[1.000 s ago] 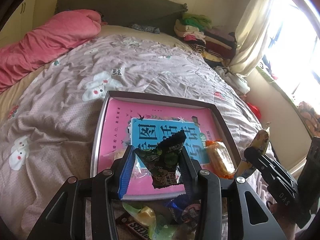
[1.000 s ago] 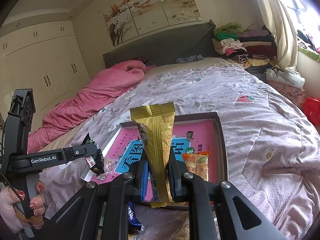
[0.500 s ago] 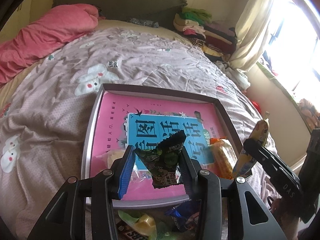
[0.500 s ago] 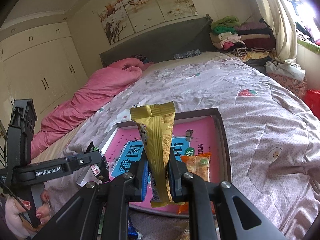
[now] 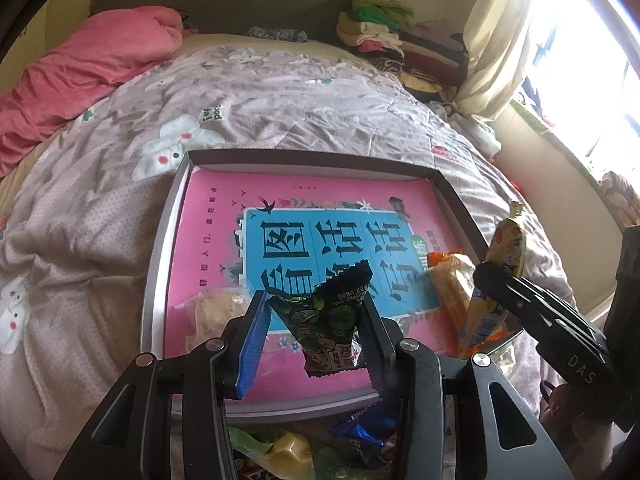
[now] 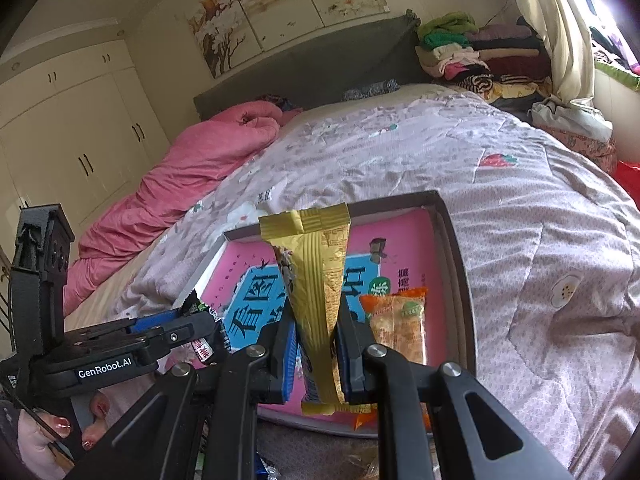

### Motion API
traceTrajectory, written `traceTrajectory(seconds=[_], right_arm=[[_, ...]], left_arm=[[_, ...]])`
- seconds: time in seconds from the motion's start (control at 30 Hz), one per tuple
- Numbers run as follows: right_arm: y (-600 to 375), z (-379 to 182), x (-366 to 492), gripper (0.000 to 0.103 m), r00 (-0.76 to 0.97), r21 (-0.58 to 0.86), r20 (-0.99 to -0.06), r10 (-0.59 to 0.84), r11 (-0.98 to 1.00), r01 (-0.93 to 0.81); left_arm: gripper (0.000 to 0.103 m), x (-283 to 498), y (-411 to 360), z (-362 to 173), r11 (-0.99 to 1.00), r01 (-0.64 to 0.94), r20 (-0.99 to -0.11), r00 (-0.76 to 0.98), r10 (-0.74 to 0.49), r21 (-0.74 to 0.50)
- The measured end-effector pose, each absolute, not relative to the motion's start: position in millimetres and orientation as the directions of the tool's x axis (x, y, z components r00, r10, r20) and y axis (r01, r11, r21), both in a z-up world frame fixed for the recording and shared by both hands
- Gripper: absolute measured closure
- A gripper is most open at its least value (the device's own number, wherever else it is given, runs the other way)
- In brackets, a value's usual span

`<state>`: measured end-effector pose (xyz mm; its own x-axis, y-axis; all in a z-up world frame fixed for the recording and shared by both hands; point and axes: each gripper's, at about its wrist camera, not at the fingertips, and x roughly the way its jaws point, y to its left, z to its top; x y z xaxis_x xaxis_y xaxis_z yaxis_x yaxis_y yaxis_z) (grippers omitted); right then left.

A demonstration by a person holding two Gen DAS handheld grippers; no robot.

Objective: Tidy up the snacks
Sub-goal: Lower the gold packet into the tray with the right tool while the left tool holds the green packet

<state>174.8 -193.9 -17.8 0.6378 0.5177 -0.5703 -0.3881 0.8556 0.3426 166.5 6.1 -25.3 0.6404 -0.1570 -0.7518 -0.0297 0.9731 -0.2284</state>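
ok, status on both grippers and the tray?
Left gripper shut on dark green packet. Right gripper shut on gold packet. Both over tray; orange packet already inside. Nothing blocking.

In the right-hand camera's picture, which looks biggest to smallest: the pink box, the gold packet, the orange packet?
1. pink box, widest in frame.
2. gold packet, though it sits close to the lens in the right gripper, so its size is inflated.
3. orange packet, lying in the box.

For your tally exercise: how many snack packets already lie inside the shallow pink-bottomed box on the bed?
2: an orange-ended clear cracker packet by the box's right wall, and a pale clear-wrapped snack near its left front corner. The grippers hide part of the floor, so more may be there.
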Motion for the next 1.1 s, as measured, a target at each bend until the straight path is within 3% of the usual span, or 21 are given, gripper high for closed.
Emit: traceTrajectory(seconds=[1.1], right_arm=[[-179.5, -53.9, 180.5, 0.084, 0.550, 0.289, -0.691, 0.468, 0.877, -0.384]], left_arm=[[0.058, 169.9, -6.2, -38.5, 0.981, 0.010, -0.786, 0.597, -0.161, -0.193]])
